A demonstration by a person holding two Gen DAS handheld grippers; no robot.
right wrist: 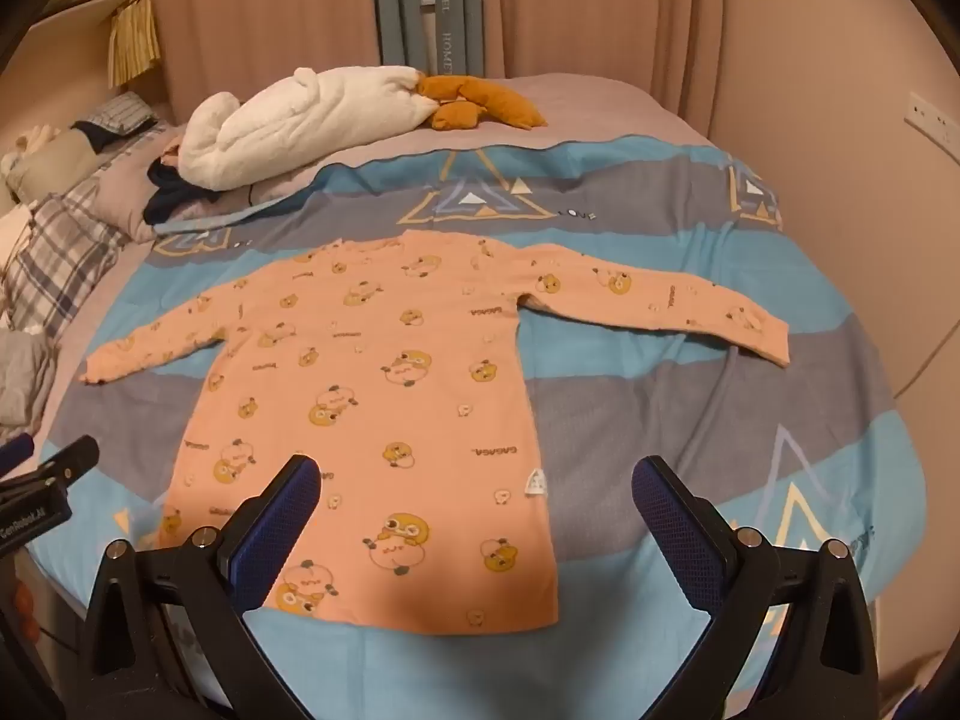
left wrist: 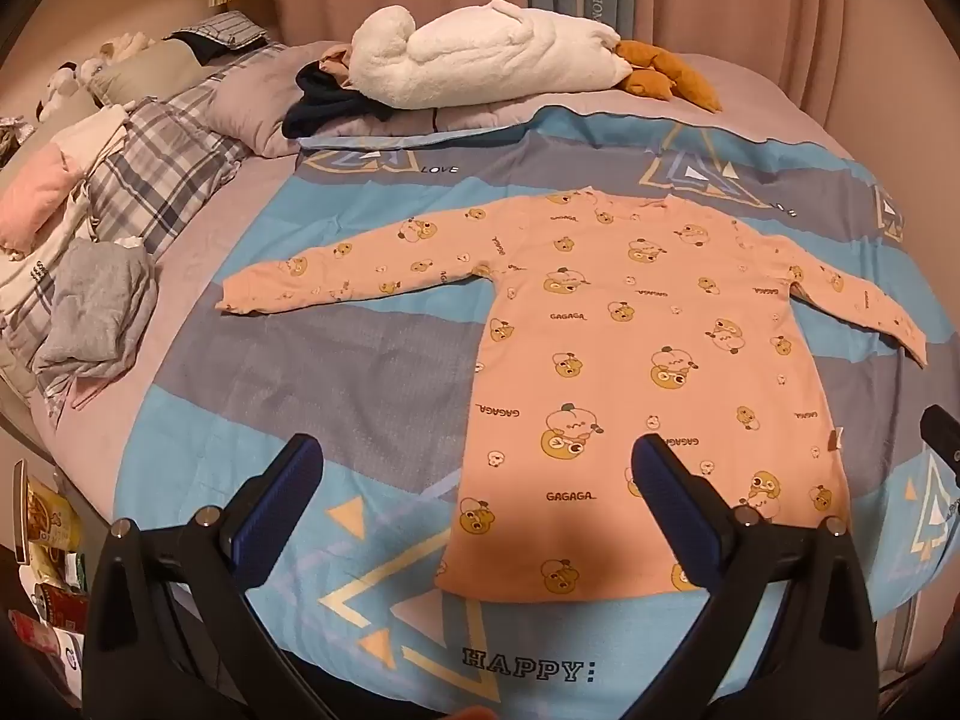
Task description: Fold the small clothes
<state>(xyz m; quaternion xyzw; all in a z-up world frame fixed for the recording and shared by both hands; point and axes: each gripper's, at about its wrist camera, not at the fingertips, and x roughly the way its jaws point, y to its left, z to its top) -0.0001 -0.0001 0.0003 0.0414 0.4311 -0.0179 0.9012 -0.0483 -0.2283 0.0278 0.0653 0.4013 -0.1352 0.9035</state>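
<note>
A small pink long-sleeved shirt (left wrist: 624, 348) with cartoon prints lies flat on the bed, both sleeves spread out sideways, hem nearest me. It also shows in the right wrist view (right wrist: 384, 408). My left gripper (left wrist: 477, 468) is open and empty, hovering above the hem's left corner. My right gripper (right wrist: 477, 480) is open and empty, hovering above the hem's right side. The left gripper also shows at the left edge of the right wrist view (right wrist: 48, 480).
The shirt lies on a blue and grey patterned bedspread (left wrist: 336, 396). A white plush toy (left wrist: 480, 54) with orange feet lies at the far side. Plaid bedding and a pile of clothes (left wrist: 96, 312) sit at the left. Curtains hang behind; a wall (right wrist: 888, 180) is on the right.
</note>
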